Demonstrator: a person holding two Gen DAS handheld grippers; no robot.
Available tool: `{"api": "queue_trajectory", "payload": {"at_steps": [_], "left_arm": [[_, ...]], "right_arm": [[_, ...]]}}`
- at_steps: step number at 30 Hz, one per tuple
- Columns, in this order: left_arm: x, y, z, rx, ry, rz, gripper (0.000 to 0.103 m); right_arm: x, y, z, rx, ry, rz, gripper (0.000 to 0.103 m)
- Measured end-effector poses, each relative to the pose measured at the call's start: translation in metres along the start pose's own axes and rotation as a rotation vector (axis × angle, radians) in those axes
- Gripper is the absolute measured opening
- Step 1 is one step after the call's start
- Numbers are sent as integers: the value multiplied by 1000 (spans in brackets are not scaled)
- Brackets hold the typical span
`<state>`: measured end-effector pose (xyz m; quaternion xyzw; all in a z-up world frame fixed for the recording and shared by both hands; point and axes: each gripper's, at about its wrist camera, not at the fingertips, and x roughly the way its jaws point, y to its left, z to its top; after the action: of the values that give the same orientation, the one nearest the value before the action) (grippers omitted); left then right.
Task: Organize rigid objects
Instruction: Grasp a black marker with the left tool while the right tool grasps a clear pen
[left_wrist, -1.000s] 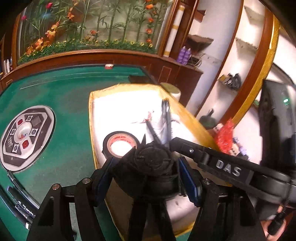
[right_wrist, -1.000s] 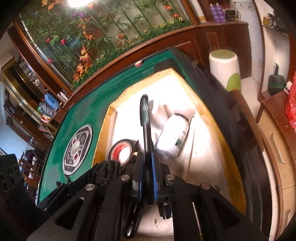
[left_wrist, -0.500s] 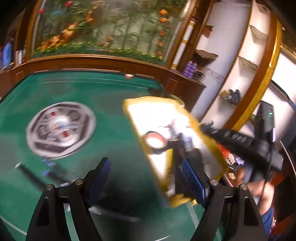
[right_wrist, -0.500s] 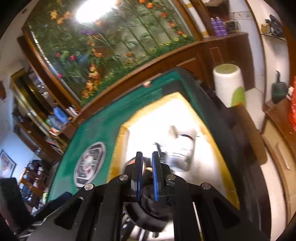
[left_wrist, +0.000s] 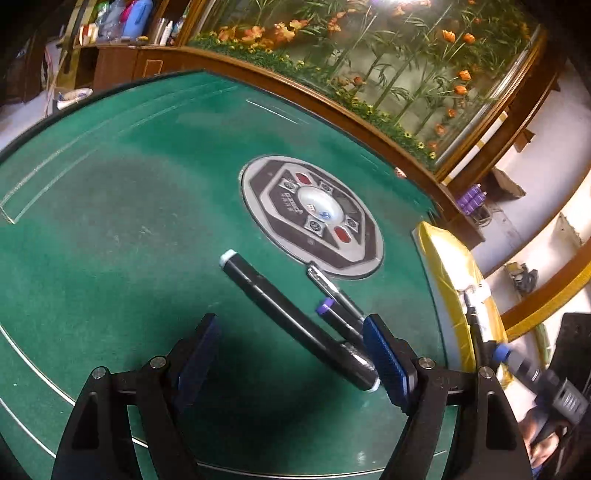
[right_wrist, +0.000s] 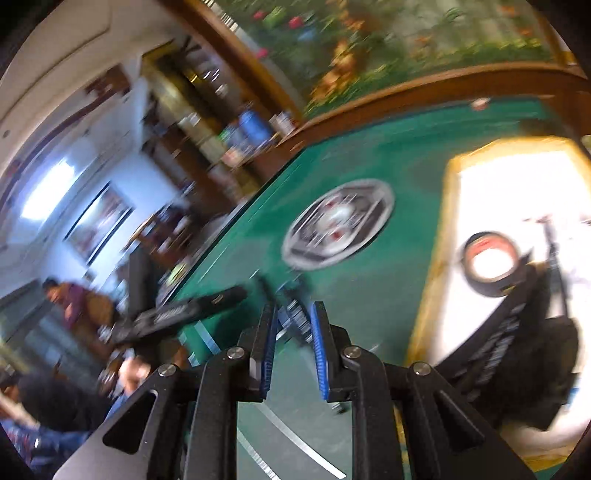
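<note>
Lying loose on the green bench (left_wrist: 122, 229) toward its right edge: thick black marker (left_wrist: 295, 321), two thinner pens (left_wrist: 338, 295) beside it. Light, stiff, smooth-barrelled; grip mid-barrel, crosswise. Left gripper (left_wrist: 291, 354) fingers released, straddling the marker. Right gripper (right_wrist: 293, 343) fingers just parting, nothing between.

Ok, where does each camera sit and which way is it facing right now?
Left wrist: on the left tool, angled down at the green table, markers and centre panel; its open fingers show.
Right wrist: on the right tool, blurred, facing across the table to the tray; its jaws, just opening, hold nothing.
Both share the panel and tray.
</note>
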<state>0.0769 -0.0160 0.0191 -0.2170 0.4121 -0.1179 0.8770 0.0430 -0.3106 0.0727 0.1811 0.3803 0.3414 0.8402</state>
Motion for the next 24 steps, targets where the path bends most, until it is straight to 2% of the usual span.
{"api": "queue_trajectory", "payload": {"at_steps": [3, 6, 11, 14, 17, 19, 24], "left_arm": [[-2, 0, 1, 17, -23, 26, 82], [-1, 9, 2, -20, -8, 23, 82], [-3, 16, 2, -44, -10, 44, 82], [-2, 16, 1, -40, -1, 48, 82], [-3, 15, 1, -37, -4, 60, 82], [-2, 15, 1, -35, 1, 61, 82], [-1, 16, 1, -27, 13, 77, 82]], "right_arm": [[25, 15, -7, -33, 91, 14, 18], [50, 30, -14, -89, 175, -25, 18], [81, 36, -17, -115, 263, -98, 18], [89, 36, -25, -148, 281, -181, 17], [93, 41, -27, -215, 262, -238, 16], [98, 43, -27, -266, 260, -310, 16], [115, 48, -26, -334, 318, -311, 16]]}}
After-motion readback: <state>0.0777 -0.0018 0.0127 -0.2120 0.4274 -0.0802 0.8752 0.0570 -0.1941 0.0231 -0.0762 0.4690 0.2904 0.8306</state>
